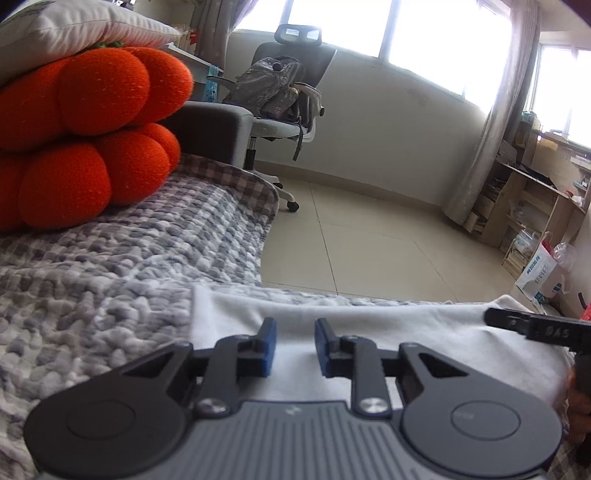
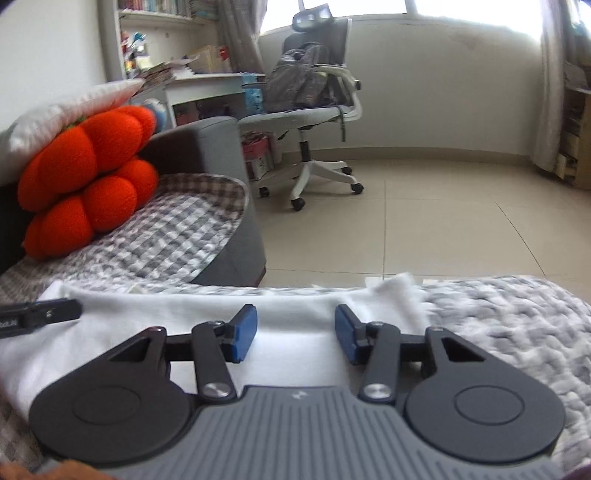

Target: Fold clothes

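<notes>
Two stacked orange plush cushions (image 1: 85, 136) are seen at the upper left, topped by a white pillow (image 1: 74, 26), on a grey checked blanket (image 1: 129, 266). An office chair (image 2: 317, 107) loaded with a grey backpack (image 2: 299, 81) is placed by the window wall. Wooden shelves (image 1: 532, 199) are seen at right.

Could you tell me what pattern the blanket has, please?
Grey-and-white checks on the blanket, clearest in the right wrist view.

Left gripper (image 1: 294, 347) hovers with jaws apart over a white garment (image 1: 369, 332) on the checked blanket (image 1: 110, 288); orange cushions (image 1: 85, 140) sit far left of the jaws, a chair (image 1: 284, 92) beyond
</notes>
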